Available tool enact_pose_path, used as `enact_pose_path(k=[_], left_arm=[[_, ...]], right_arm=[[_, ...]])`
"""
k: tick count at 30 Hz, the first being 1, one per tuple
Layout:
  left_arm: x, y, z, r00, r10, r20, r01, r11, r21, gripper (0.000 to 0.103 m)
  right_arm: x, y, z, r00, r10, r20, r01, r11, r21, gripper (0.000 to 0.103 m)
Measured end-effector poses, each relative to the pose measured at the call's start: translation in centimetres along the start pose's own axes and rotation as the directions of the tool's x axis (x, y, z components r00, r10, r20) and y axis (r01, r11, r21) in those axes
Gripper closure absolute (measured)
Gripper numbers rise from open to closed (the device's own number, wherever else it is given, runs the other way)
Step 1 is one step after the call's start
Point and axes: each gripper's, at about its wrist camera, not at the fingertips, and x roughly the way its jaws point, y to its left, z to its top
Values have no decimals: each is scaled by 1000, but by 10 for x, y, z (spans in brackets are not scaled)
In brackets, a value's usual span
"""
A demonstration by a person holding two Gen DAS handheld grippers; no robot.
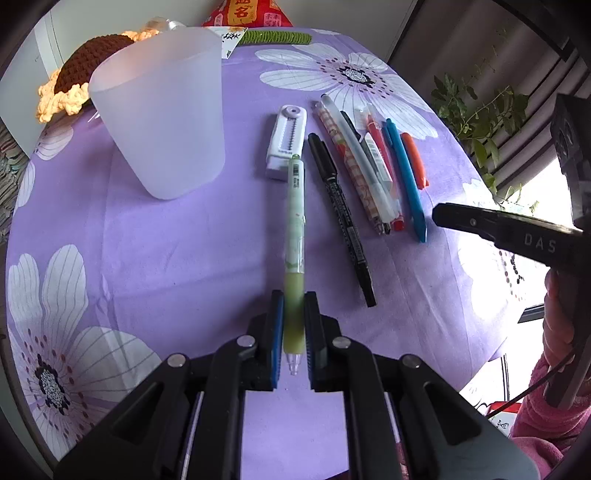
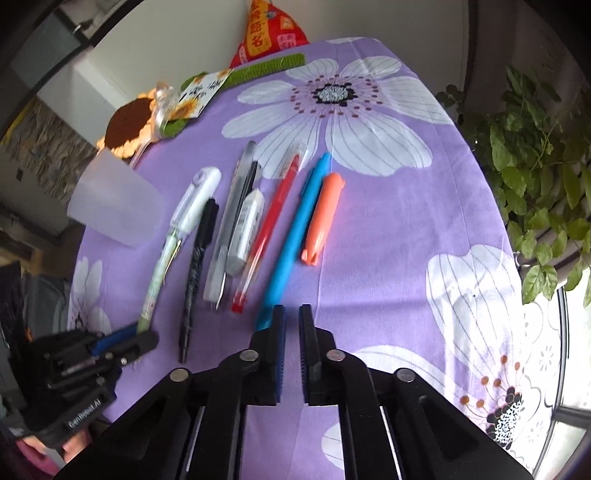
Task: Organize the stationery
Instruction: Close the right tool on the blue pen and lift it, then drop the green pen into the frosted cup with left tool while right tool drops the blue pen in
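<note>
My left gripper [image 1: 293, 299] is shut on the green grip of a pale green pen [image 1: 294, 229], which points away toward the white correction tape [image 1: 286, 142]. The pen also shows in the right wrist view [image 2: 159, 266]. A frosted plastic cup [image 1: 159, 114] stands at the left. A black marker [image 1: 341, 214], a patterned pen [image 1: 351, 166], a grey pen [image 1: 364, 170], a red pen [image 1: 382, 162], a blue pen [image 1: 406, 181] and an orange highlighter [image 1: 415, 160] lie side by side. My right gripper [image 2: 291, 310] is nearly shut and empty, just right of the blue pen's tip [image 2: 291, 236].
The table wears a purple flowered cloth [image 1: 184, 240]. A crocheted sunflower [image 1: 85, 74], a green crocheted strip [image 1: 277, 37] and a red packet [image 1: 247, 13] sit at the far edge. A leafy plant [image 2: 535, 166] stands beyond the table's right edge.
</note>
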Motion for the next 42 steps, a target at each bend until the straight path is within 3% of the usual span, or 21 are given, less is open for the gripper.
enact_pose_path(k=[3, 5, 7, 13, 20, 24, 25, 26, 28, 30, 34, 42], left_arm=[[-2, -4, 3, 1000, 12, 9, -12, 1000, 18, 91], [-3, -4, 5, 1000, 12, 9, -12, 1000, 19, 77], [-3, -5, 8, 1000, 13, 17, -14, 1000, 21, 74], [12, -4, 23, 1000, 24, 3, -24, 1000, 13, 76], [18, -6, 37, 999, 41, 6, -41, 999, 22, 77], [21, -11, 43, 998, 63, 16, -64, 997, 42, 77], [22, -12, 44, 997, 69, 19, -70, 996, 46, 78], [22, -13, 45, 996, 81, 23, -82, 995, 54, 90], [22, -12, 47, 997, 71, 16, -72, 996, 48, 93], [19, -7, 47, 999, 32, 6, -32, 999, 23, 93], [1, -6, 44, 999, 22, 49, -23, 1000, 11, 93], [-43, -21, 39, 986, -35, 163, 27, 998, 51, 93]], right_arm=[[3, 7, 7, 1000, 5, -3, -5, 1000, 6, 91], [6, 13, 11, 1000, -10, -9, 10, 1000, -3, 90], [12, 16, 16, 999, -43, -22, 44, 999, 0, 90], [25, 22, 33, 992, -120, -29, 120, 993, 16, 89], [38, 25, 63, 970, -242, -22, 242, 970, -3, 88], [45, 26, 78, 966, -258, -30, 258, 966, -12, 81], [46, 26, 81, 965, -262, -23, 262, 965, -16, 81], [48, 26, 83, 963, -268, -14, 268, 963, -25, 81], [50, 28, 86, 957, -289, -6, 288, 956, -59, 88], [49, 28, 84, 970, -244, -11, 243, 967, -73, 89], [25, 23, 74, 991, -132, 26, 133, 990, -55, 89], [-38, 44, 51, 983, -32, 179, 52, 993, -108, 89]])
